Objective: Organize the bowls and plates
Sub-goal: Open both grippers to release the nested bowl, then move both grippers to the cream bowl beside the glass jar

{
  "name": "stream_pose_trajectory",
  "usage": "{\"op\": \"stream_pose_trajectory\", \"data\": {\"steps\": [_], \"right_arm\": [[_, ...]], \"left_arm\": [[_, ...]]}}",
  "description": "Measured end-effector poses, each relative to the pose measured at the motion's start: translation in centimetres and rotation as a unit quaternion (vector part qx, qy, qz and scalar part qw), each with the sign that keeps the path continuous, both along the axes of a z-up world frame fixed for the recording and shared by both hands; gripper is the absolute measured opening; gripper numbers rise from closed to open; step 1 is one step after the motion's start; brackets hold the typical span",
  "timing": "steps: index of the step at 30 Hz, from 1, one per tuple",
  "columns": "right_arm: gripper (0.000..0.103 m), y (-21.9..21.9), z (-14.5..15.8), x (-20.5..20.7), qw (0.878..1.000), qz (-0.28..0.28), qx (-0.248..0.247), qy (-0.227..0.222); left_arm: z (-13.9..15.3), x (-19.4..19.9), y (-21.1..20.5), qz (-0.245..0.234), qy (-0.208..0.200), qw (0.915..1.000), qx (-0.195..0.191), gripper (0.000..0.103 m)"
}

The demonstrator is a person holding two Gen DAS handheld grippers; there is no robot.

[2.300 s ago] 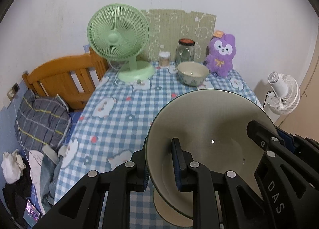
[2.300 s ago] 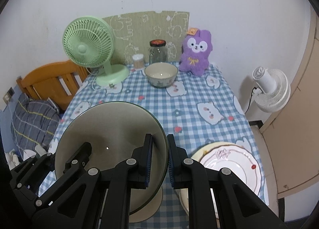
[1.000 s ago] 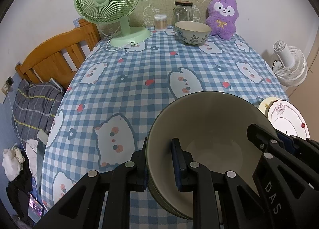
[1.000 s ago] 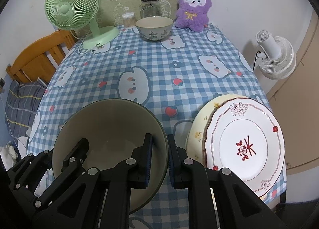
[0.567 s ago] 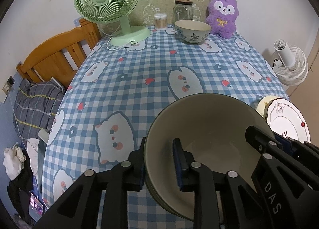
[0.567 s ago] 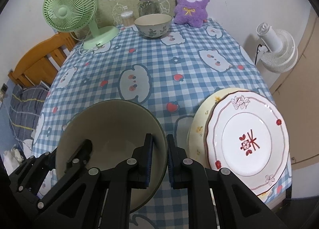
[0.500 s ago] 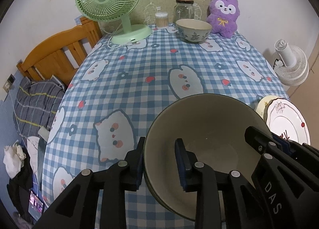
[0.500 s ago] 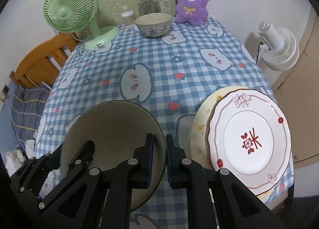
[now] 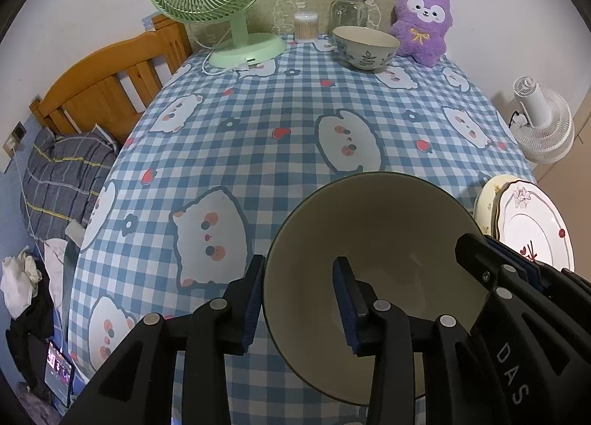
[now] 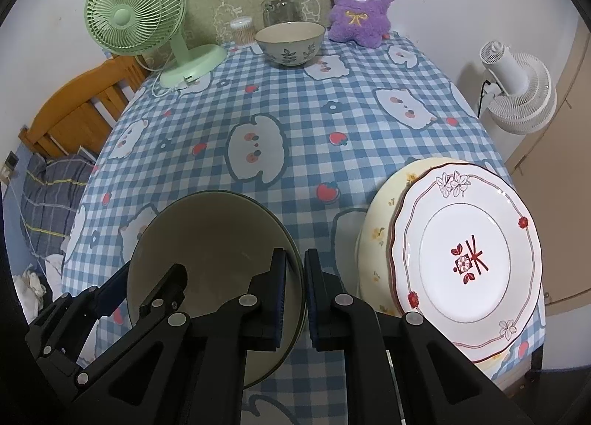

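Bowl [image 9: 373,262], large and pale with a dark rim, sat low over the worktop's [image 9: 258,136] near edge, beside two stacked plates [image 10: 461,255]. Left tongs [image 9: 297,301] straddled its left rim, jaws opening and pads clear of it, apparently letting go. Right tongs [image 10: 294,286] pinched the opposite rim tight, probably steadying it.

Two bowls stand on the desk [image 10: 369,122]: a large green-rimmed bowl [image 10: 207,233] at the near edge and a small leaf-patterned bowl [image 10: 290,43] at the far end. Two plates are stacked: a white plate [image 10: 465,258] on a yellow plate [image 10: 380,218]. There are two fans, a green desk fan [image 10: 135,14] and a white fan [image 10: 517,92]; one glass jar [image 10: 279,7]; one cotton-swab tub [image 10: 242,31]; one purple plush toy [image 10: 360,5]; two hand-held grippers, left [image 9: 299,305] and right [image 10: 294,292].
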State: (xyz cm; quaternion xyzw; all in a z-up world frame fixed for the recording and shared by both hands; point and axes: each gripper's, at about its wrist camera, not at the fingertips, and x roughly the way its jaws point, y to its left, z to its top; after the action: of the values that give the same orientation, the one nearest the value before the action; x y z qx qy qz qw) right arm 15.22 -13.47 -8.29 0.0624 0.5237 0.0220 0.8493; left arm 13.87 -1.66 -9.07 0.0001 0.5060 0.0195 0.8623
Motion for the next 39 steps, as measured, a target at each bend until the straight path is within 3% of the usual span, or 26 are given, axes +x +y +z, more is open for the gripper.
{"op": "stream_pose_trajectory", "data": {"steps": [3, 6, 9, 21, 39], "right_arm": [[0.014, -0.1, 0.0, 0.1, 1.0, 0.001, 0.003, 0.005], [0.014, -0.2, 0.1, 0.2, 1.0, 0.006, 0.006, 0.012], [0.014, 0.0, 0.4, 0.1, 1.0, 0.012, -0.005, 0.01], [0.014, 0.0, 3.6, -0.4, 0.999, 0.033, -0.01, -0.014], [0.014, -1.6, 11.6, -1.5, 0.994, 0.042, -0.02, -0.098]], "left_arm": [[0.0, -0.1, -0.1, -0.009, 0.0, 1.0, -0.003, 0.044], [0.2, -0.2, -0.3, -0.02, -0.003, 0.9998, -0.002, 0.06], [0.5, -0.3, -0.4, -0.027, -0.005, 0.9996, -0.003, 0.068], [2.9, -1.0, 0.0, -0.013, -0.028, 0.9995, -0.001, 0.075], [10.0, -2.1, -1.3, -0.006, -0.107, 0.9943, 0.001, 0.078]]}}
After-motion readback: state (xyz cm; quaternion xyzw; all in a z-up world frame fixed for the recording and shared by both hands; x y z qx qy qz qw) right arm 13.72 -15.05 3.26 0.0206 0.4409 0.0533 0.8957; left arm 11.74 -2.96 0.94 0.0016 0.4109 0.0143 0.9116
